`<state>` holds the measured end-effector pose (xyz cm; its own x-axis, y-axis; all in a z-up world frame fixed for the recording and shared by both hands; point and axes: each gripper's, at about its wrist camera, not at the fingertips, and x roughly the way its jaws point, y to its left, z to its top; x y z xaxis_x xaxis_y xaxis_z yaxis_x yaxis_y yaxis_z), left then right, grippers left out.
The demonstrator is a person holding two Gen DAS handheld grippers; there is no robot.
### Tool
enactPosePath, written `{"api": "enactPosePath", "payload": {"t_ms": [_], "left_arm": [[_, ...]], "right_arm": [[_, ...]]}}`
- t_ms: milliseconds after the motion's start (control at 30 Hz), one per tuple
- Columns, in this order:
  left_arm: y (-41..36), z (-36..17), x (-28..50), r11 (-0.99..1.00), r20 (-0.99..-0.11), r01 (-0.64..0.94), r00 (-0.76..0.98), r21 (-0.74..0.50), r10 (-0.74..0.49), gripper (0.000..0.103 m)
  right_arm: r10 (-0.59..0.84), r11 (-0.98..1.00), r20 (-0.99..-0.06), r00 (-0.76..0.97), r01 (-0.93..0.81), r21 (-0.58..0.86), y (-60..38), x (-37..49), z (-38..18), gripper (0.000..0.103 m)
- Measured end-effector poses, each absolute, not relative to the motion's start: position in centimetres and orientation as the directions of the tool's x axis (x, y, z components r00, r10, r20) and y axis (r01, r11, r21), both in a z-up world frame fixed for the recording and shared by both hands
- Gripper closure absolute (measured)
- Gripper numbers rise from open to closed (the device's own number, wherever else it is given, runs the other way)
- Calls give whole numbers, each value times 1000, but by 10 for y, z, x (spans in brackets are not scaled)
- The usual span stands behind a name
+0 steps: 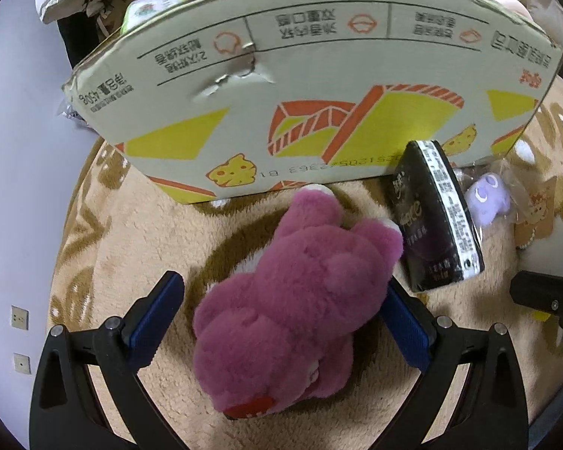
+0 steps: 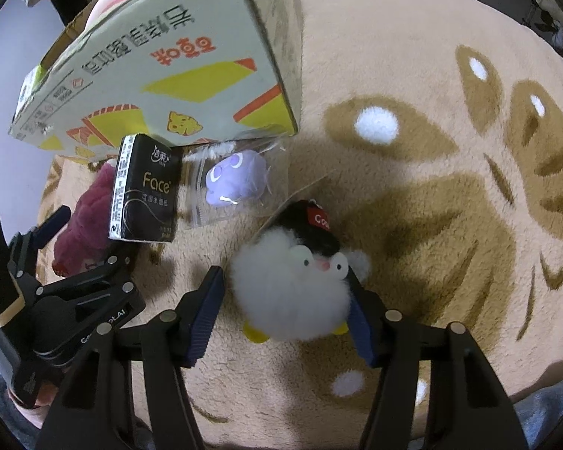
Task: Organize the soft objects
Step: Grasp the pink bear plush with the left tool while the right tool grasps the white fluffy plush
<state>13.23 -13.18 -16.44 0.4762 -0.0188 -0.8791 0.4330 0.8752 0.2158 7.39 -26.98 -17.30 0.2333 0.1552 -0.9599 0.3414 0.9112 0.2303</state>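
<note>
Fluffy magenta bear (image 1: 300,300) lies face-down on tan fleece blanket (image 1: 139,232) between spread left gripper (image 1: 277,322); right gripper (image 2: 285,315), unclenched, straddles round white plush (image 2: 292,292)

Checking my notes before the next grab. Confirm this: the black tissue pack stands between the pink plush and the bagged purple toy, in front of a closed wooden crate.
Wrong on one point: behind the black tissue pack, pink plush and bagged purple toy stands a printed cardboard box, not a wooden crate. The left wrist view shows it; the rest holds.
</note>
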Motion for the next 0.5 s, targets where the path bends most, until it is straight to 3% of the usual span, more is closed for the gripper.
{"api": "enactPosePath", "payload": {"t_ms": [133,300,400,500], "left_arm": [[-127,-165,137,886,-894,439,443,151,-67,18],[-123,-165,138,896,-900,426,430,126,-78,21],[-123,-164,138,896,-901,426,427,122,-81,21],[-123,-163,134,895,-901,428,426,123,-81,23]], "right_arm": [[151,912,-960,236,341,227,-271,74,-172,44],[154,914,-955,254,330,235,-273,72,-165,54],[158,920,-952,262,313,238,-269,72,-162,56],[151,924,-956,250,307,226,-267,72,-165,67]]}}
